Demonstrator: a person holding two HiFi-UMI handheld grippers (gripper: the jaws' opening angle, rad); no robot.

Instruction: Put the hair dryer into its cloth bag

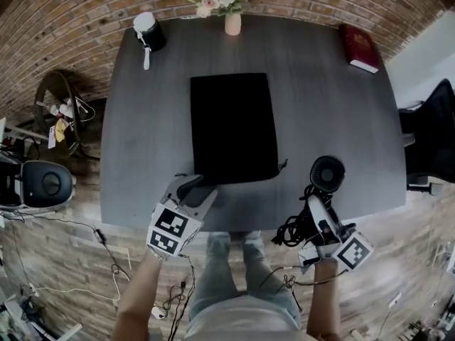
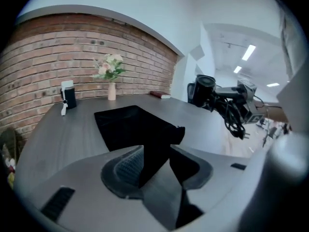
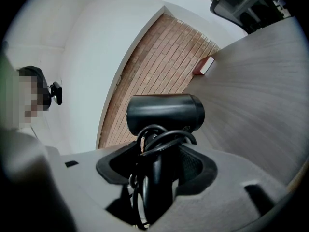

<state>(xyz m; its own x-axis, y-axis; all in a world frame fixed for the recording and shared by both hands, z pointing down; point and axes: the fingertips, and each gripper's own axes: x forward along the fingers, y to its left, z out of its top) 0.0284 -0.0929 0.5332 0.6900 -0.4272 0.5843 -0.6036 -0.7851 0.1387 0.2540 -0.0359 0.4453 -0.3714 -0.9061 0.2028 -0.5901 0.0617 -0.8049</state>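
Our right claw (image 1: 316, 210) grips the hair dryer (image 1: 327, 172); our left claw (image 1: 190, 185) stands open astride the edge of the cloth bag (image 1: 233, 126); bagging not begun

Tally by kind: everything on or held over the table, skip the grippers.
cloth bag: 1
hair dryer: 1
vase of flowers: 1
red book: 1
black-and-white device: 1
Total: 5

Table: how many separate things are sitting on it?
4: cloth bag in the middle, flower vase at the far edge, red book far right corner, black-and-white gadget far left corner. None seems hidden.
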